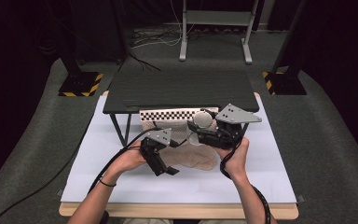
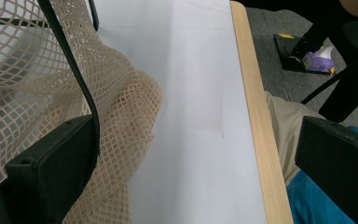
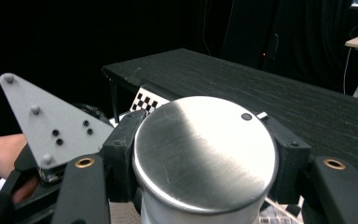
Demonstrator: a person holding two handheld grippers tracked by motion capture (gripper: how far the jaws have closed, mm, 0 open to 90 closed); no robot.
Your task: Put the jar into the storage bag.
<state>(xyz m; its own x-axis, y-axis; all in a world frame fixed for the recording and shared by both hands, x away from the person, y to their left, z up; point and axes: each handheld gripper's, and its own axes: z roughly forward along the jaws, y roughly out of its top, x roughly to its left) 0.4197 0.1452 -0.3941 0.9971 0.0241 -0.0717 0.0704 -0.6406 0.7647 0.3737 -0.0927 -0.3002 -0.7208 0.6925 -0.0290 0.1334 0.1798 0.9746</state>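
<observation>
Your right gripper [image 3: 205, 154] has its jaws clamped on the steel-lidded jar [image 3: 205, 151], held above the beige mesh bag [image 1: 193, 156] on the white table sheet [image 1: 121, 177], its lower body cut off from sight, while your left gripper [image 1: 161, 165] stands wide apart, one jaw against bunched mesh.

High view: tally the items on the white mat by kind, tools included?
Tools: 2, left tool, right tool
Metal can: 1
Mesh bag: 1
Black stand: 1
Checkered strip: 1
Total: 6
</observation>
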